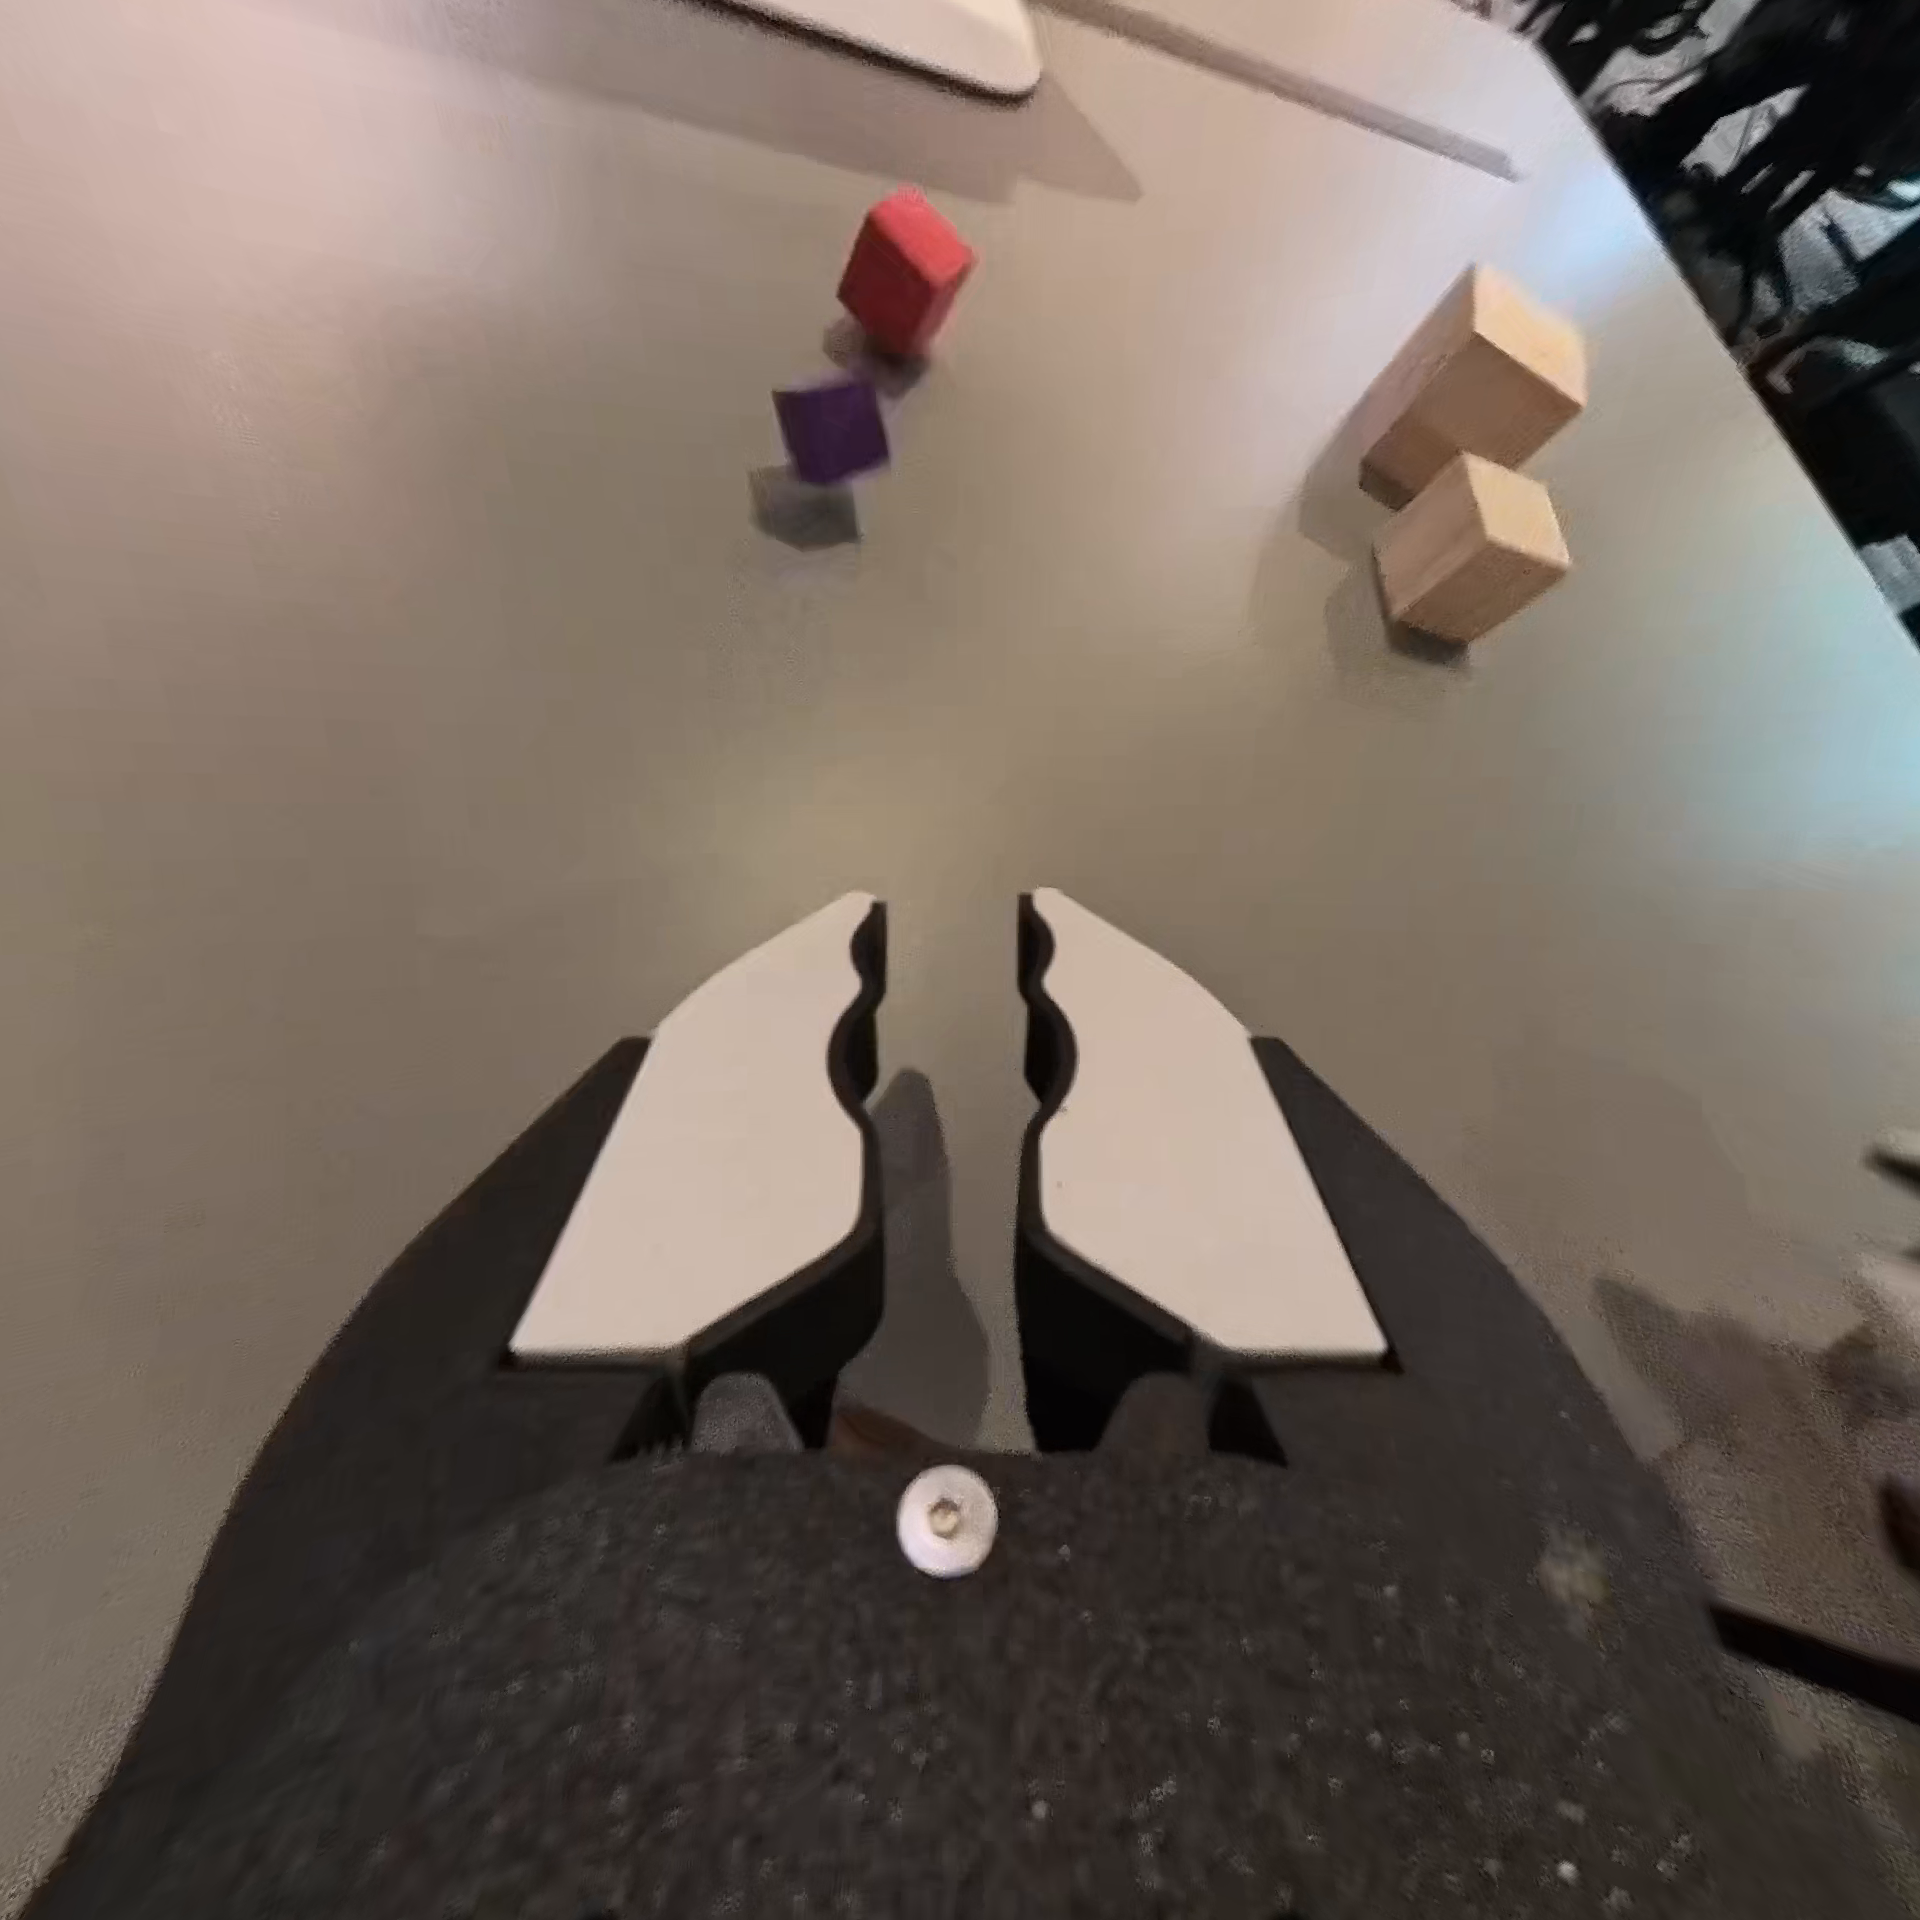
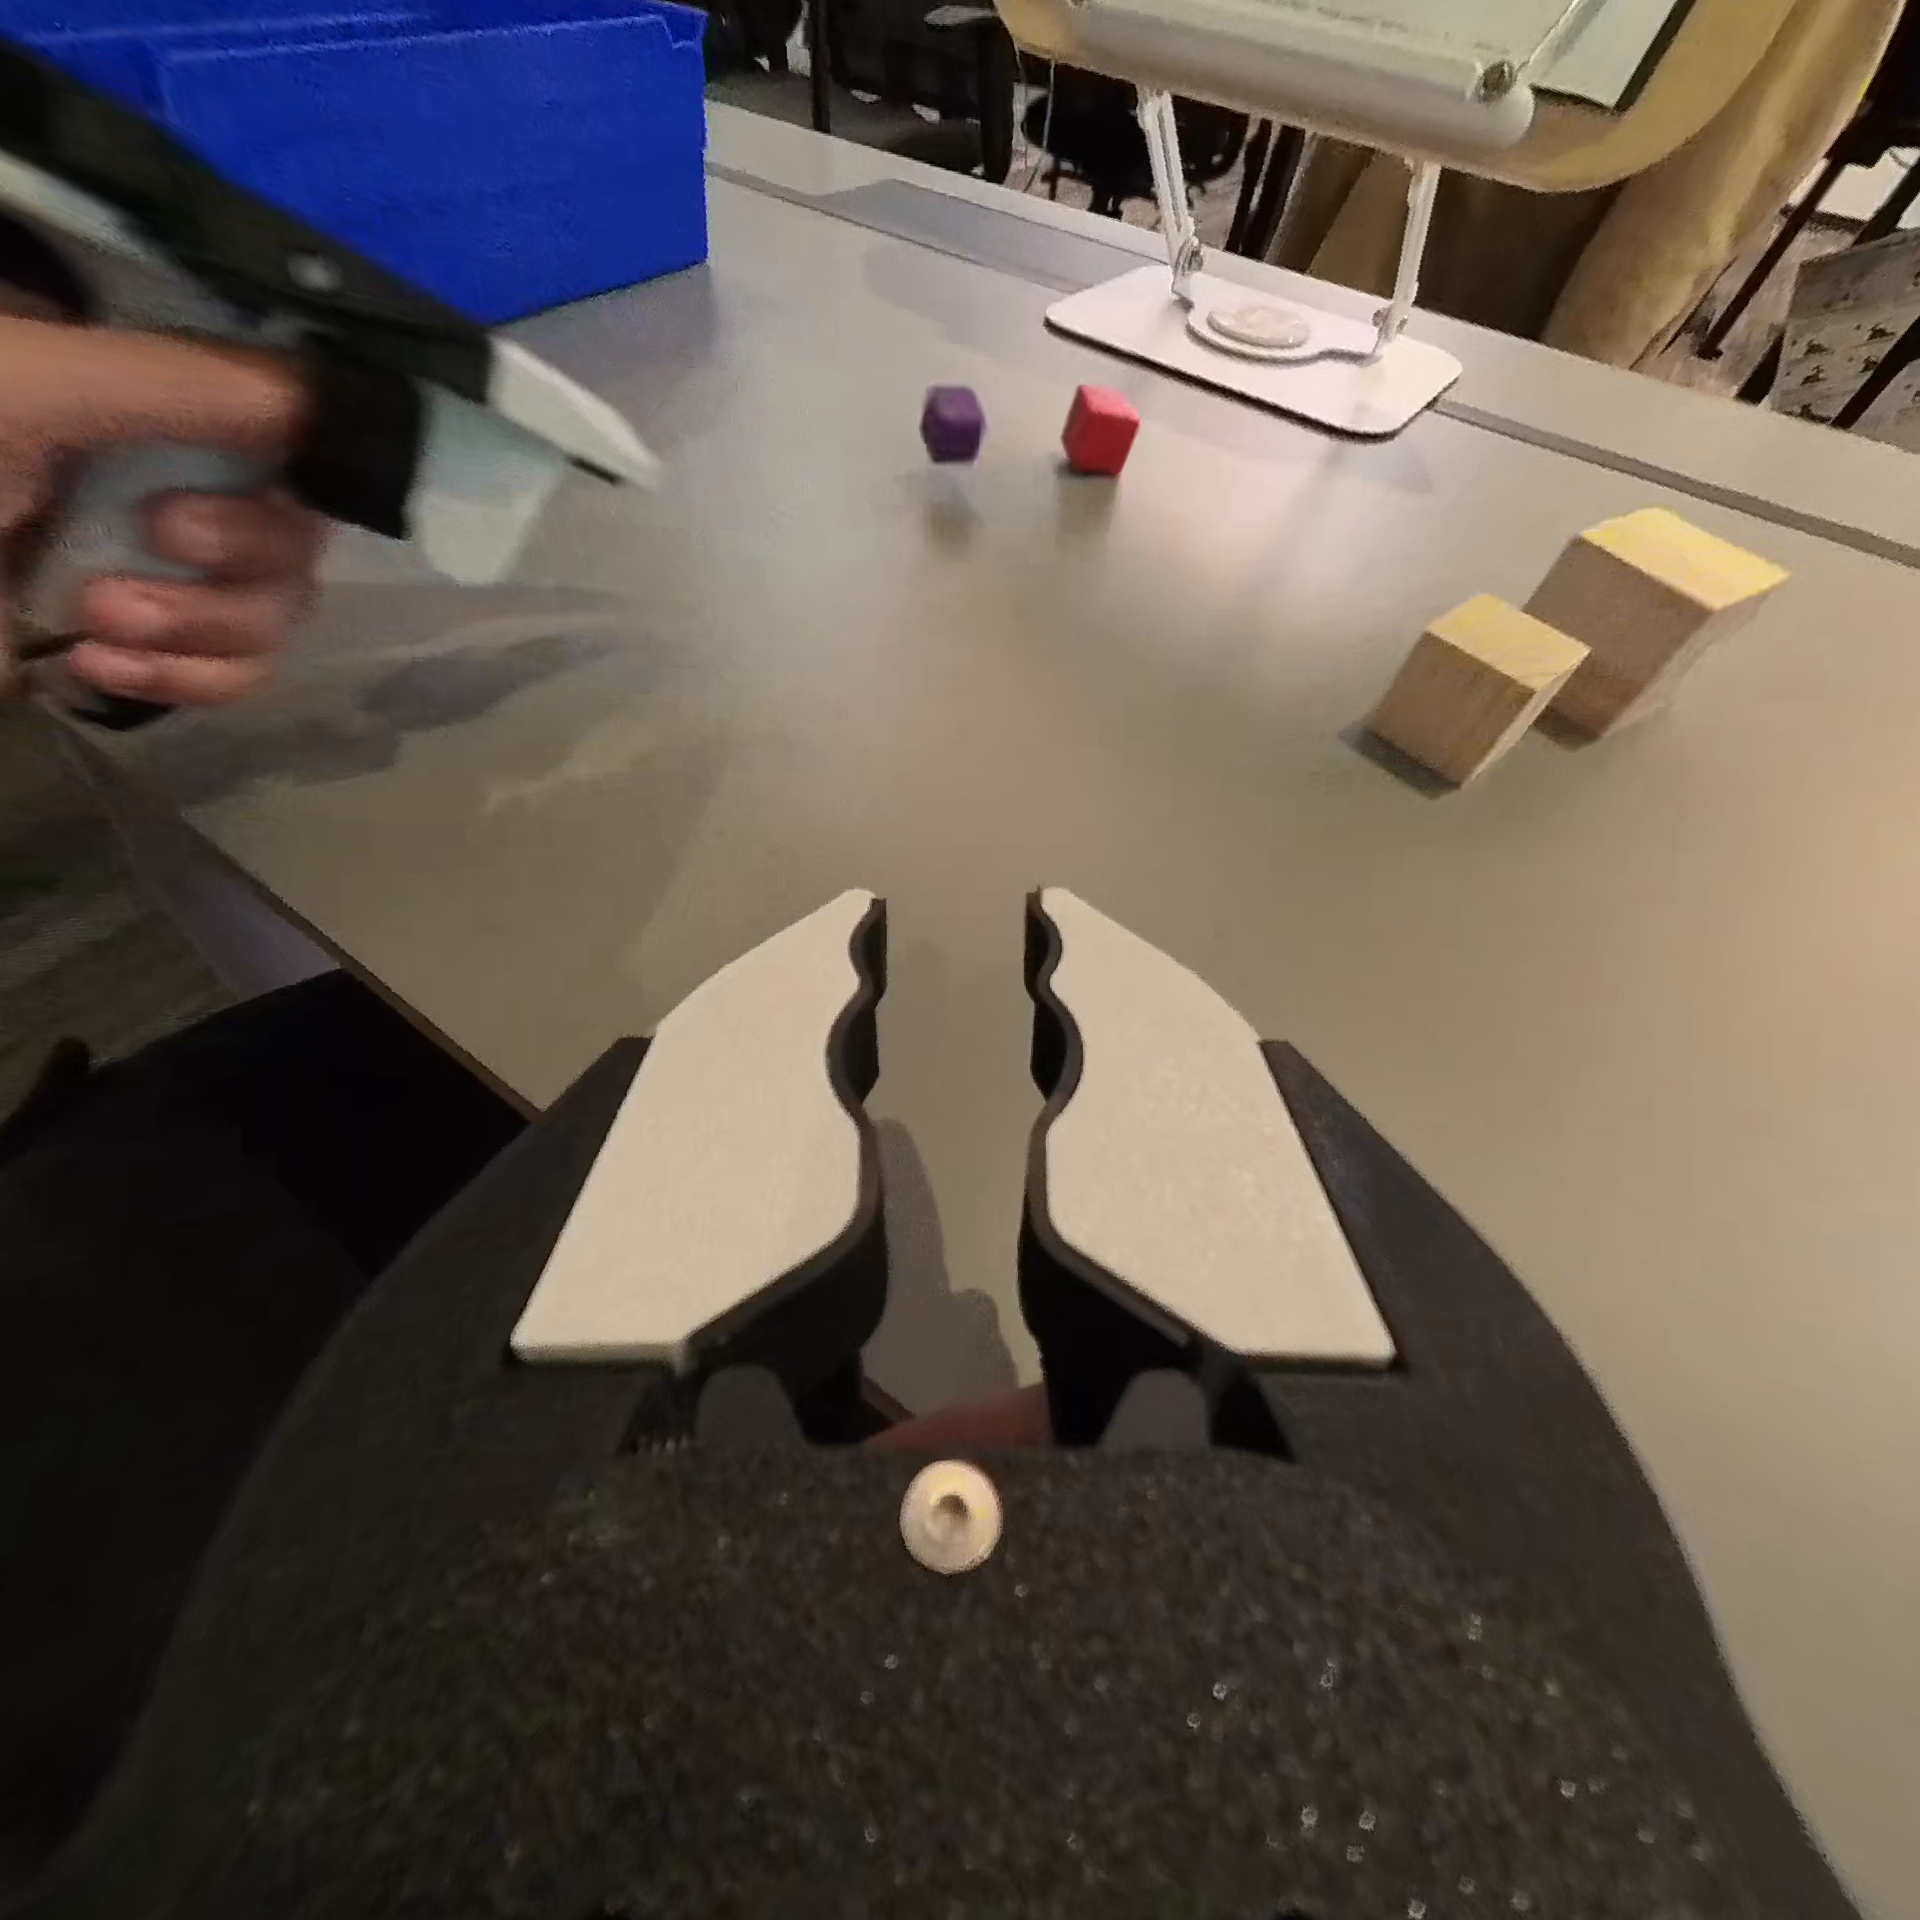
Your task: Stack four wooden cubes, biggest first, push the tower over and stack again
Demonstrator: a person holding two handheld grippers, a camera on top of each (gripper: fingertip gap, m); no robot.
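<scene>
Both of my grippers hang empty over the grey tabletop, left gripper and right gripper each with fingers parted by a narrow gap, grasping nothing. Four cubes lie unstacked. Large pale wooden cube sits far right, touching the smaller pale wooden cube in front of it. Small red cube and smaller purple cube stand near each other, well apart from the pale pair, just before the white stand base. Wide bare surface between cubes and me. Table edge runs near my left side; blue plastic bin far left. No writing I can read.
</scene>
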